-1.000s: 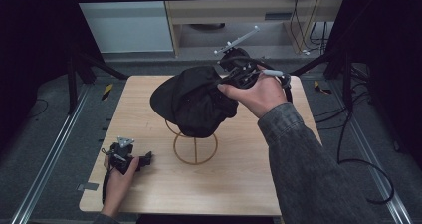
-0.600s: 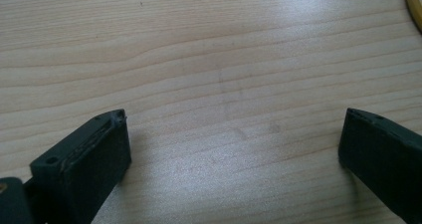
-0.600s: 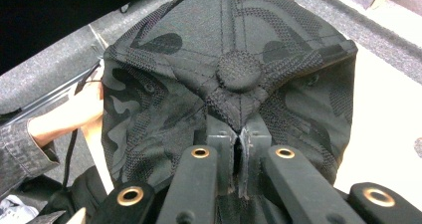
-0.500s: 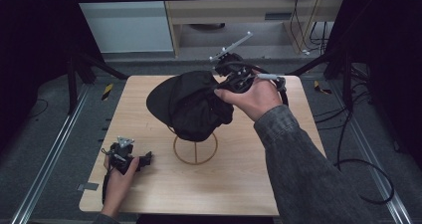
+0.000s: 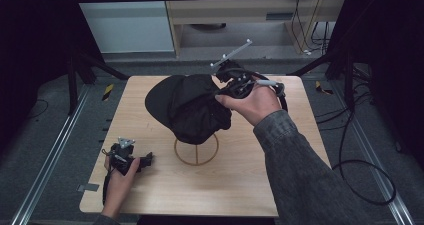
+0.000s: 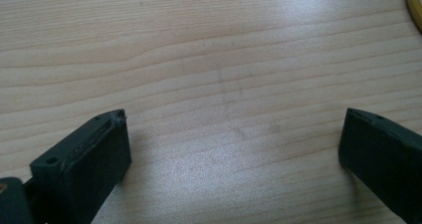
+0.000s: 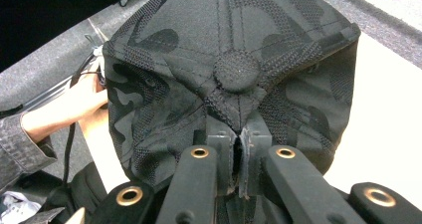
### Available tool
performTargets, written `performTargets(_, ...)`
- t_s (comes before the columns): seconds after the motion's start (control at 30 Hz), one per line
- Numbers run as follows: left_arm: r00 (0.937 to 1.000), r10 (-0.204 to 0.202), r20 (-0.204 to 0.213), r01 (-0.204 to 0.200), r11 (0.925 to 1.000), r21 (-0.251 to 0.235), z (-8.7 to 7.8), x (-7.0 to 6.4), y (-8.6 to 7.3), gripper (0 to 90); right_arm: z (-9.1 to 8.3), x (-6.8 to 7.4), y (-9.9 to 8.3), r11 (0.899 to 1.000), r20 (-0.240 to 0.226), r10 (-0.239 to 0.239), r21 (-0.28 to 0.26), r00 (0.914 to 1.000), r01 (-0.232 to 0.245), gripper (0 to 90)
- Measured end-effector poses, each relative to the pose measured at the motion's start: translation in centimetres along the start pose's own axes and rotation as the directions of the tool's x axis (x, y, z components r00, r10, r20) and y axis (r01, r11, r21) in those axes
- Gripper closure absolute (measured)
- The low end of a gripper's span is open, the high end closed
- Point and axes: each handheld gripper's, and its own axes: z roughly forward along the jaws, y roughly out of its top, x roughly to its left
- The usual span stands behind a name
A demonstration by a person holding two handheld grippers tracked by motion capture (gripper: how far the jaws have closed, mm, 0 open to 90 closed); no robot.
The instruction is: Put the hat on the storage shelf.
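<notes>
I see a black cap (image 5: 187, 105) with a tone-on-tone camouflage weave hanging over the gold wire stand (image 5: 196, 150) near the middle of the table (image 5: 150, 185); I can read no brand, label or writing on it. In the right gripper view its crown button (image 7: 238, 70) sits just above my right tongs (image 7: 238, 149), whose jaws are pressed together on a fold of the cap's fabric. Compared with a second ago, the cap has slid toward the left of the high view and sits a little lower over the stand's ring, and my right hand (image 5: 252, 102) has followed it inward. My left tongs (image 6: 234, 149) rest at the table's near left corner, jaws wide apart over bare wood, gripping nothing, with the left hand (image 5: 120, 177) unmoved from before.
</notes>
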Motion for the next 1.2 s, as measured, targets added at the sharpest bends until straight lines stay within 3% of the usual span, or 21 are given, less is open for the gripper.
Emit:
performTargets(0.33,1.0,0.002,0.002,-0.002,1.0,-0.001,0.0,0.0,0.0,0.0,0.9,0.1,-0.3,1.0,-0.004,0.001,-0.004,1.0,-0.001,86.1)
performTargets(0.83,1.0,0.003,0.003,-0.003,1.0,-0.001,0.0,0.0,0.0,0.0,-0.2,0.1,-0.5,1.0,0.004,0.006,0.011,1.0,-0.006,86.1)
performTargets(1.2,1.0,0.003,0.003,-0.003,1.0,-0.001,0.0,0.0,0.0,0.0,0.3,0.0,-1.4,1.0,0.011,0.006,0.015,0.9999,-0.007,86.1)
